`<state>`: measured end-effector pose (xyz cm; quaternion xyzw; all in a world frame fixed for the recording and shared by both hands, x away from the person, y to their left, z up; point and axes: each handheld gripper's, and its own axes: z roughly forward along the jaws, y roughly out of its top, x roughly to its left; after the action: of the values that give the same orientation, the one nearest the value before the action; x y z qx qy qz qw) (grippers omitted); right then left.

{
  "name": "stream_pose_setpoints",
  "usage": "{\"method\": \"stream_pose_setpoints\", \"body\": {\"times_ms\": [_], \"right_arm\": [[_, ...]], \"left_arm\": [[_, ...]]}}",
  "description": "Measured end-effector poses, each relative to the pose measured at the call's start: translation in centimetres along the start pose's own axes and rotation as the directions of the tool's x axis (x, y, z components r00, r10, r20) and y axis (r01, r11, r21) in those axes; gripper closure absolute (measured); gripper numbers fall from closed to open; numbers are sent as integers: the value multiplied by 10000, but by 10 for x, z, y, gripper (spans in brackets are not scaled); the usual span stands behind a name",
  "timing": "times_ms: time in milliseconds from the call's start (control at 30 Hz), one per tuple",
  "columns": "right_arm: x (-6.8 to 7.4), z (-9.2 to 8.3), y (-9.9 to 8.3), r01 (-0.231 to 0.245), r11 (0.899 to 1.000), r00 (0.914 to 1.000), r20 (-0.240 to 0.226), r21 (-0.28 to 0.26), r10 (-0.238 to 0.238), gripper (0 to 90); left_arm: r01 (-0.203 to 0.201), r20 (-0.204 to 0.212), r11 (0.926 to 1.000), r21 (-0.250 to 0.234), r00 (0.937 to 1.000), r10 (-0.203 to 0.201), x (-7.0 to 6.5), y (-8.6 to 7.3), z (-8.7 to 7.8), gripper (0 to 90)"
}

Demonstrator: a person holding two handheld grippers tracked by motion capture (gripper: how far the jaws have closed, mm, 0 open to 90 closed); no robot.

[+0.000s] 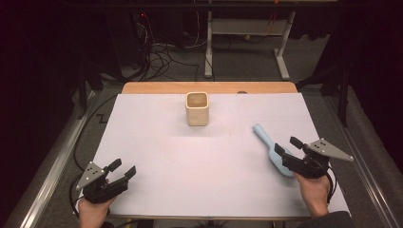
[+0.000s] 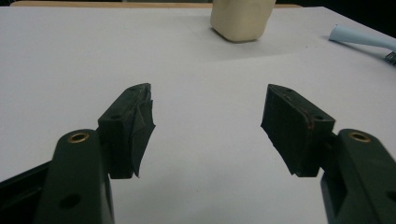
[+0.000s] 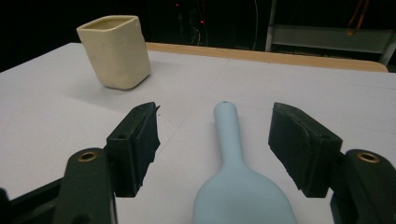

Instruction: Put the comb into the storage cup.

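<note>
The pale blue brush lies flat on the white table cover toward four o'clock from the cream cup, its slim handle pointing up toward eleven o'clock and its broad head nearest the person. It looks like moulded plastic: light, stiff and smooth, so likely to skid or swivel if nipped off-centre. The bristles are hard to make out, apart from what may be a glimpse in the left gripper view. The neck, where the handle widens into the head, seems the best place to take hold, since the narrow handle fits between the pads and the flare would stop it sliding. The right gripper is over the brush with its jaws spread wide, one on each side of the handle, neither pad touching it. The left gripper sits at seven o'clock on the cover, jaws likewise spread and holding nothing. The cup stands upright near twelve o'clock, well apart from both.
</note>
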<state>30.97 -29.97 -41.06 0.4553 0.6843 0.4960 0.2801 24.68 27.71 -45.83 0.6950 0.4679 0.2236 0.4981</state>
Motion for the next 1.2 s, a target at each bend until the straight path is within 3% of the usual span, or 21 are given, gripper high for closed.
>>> {"method": "stream_pose_setpoints", "body": {"times_ms": [600,800,1033,1133,1167,1200], "right_arm": [[-7,29,22,-326,9979,9994,-133,559,334,337],[-13,42,33,-444,9936,9989,-104,1040,457,346],[-18,55,51,-958,9751,9949,-105,2002,999,372],[-18,61,58,-1017,9635,9946,43,2478,1039,380],[-20,65,61,-1055,9524,9940,23,2861,1094,404],[-20,65,61,-1055,9524,9940,23,2861,1094,404]], "left_arm": [[52,30,10000,26,10000,-52,1,0,1,341],[94,57,10000,27,9999,-94,1,0,1,338],[99,76,9999,22,9999,-99,1,0,0,338],[50,96,10000,49,9999,-51,1,0,0,339],[40,102,10000,49,9999,-41,0,0,0,339],[33,107,10000,52,9999,-33,0,0,0,339]]}}
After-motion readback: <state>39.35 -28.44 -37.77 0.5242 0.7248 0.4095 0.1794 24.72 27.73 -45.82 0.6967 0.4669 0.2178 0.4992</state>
